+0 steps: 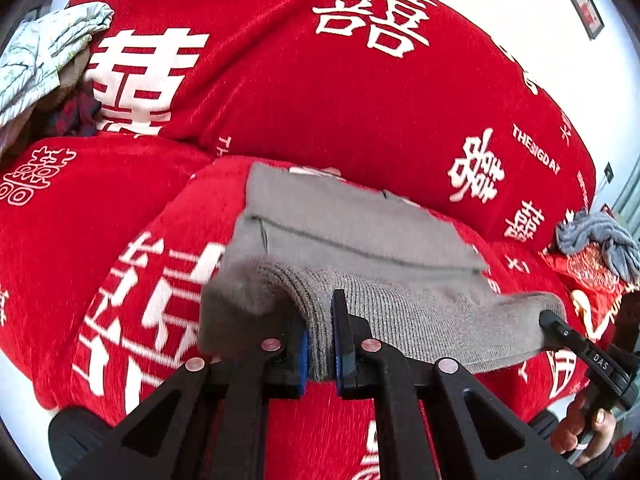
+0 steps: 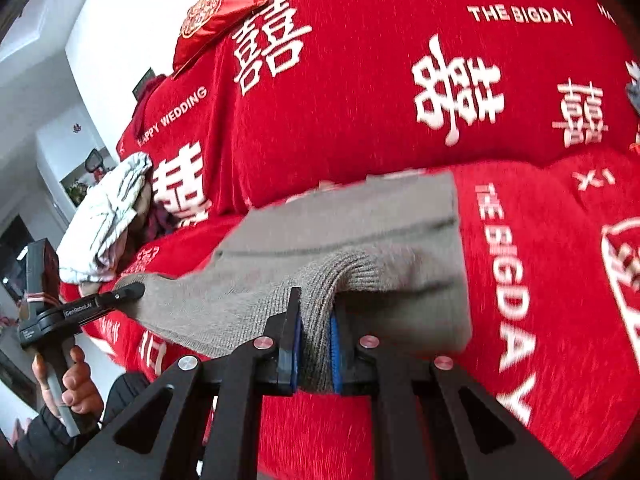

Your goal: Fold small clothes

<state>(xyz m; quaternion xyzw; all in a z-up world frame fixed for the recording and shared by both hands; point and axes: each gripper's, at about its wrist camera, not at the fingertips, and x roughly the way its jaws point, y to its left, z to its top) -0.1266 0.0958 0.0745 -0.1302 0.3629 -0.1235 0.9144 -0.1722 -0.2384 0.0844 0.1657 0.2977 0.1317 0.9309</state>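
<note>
A small grey knit garment (image 1: 360, 232) lies on a red sofa cover, with its ribbed near edge lifted off the seat. My left gripper (image 1: 320, 300) is shut on that ribbed edge near its left end, the fabric pinched between the blue pads. My right gripper (image 2: 316, 300) is shut on the same edge (image 2: 320, 280) toward its right end. Each gripper shows in the other's view: the right one (image 1: 554, 320) at the garment's right corner, the left one (image 2: 128, 290) at its left corner. The far part of the garment (image 2: 360, 216) still rests flat on the seat.
The red sofa cover (image 1: 320, 100) with white lettering covers the seat and backrest. A pile of pale and dark clothes (image 1: 44, 64) lies at the left end. A blue-grey cloth (image 1: 600, 240) lies at the right. A red cushion (image 2: 224, 8) leans on top of the backrest.
</note>
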